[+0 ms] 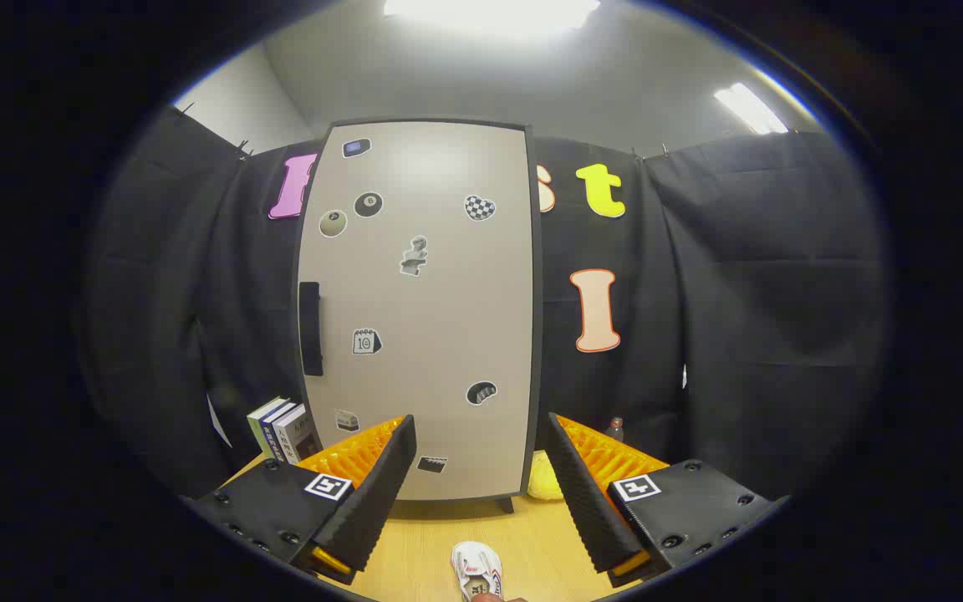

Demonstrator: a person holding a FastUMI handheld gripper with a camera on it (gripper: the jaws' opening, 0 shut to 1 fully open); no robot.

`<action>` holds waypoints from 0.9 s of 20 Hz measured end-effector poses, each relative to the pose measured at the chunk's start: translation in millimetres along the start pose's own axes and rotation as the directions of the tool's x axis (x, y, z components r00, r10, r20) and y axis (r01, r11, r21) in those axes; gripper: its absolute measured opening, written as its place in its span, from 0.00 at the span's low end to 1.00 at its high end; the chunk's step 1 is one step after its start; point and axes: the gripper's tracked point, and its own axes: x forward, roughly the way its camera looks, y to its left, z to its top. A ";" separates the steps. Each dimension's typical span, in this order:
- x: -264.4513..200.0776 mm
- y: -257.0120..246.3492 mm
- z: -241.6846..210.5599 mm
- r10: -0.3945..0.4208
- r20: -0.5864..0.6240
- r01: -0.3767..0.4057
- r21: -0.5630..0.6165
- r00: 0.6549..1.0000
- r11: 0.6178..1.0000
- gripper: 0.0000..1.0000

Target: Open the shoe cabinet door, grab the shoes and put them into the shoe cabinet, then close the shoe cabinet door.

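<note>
Shoe cabinet (419, 309) stands upright at the back of the bench (415, 552), its door (440, 276) closed and facing the camera, with a dark vertical handle (309, 328) near the door's left edge. The hand-held gripper (479, 481) sits low in front of it, fingers spread wide and holding nothing, the foot of the cabinet showing through the gap between them. A small white shoe (476, 570) lies on the bench toward its front edge, between the fingers and nearer than their tips.

The door looks like a stiff, light panel that should swing on hinges along its right edge; the handle is the natural place to pinch, since the flat, sticker-covered face offers no purchase. The shoe looks light and soft, likely to squash a little, so a grip across its sides or the heel collar seems safest.

The gripper is held roughly level, pointing straight at the lower part of the door, well below and right of the handle. A row of books (281, 428) stands at the cabinet's left foot, and something yellow (544, 483) peeks out at its right.
</note>
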 end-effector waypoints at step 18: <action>8.9 -5.6 -10.6 -0.026 -0.008 0.026 -0.017 1.000 1.000 0.97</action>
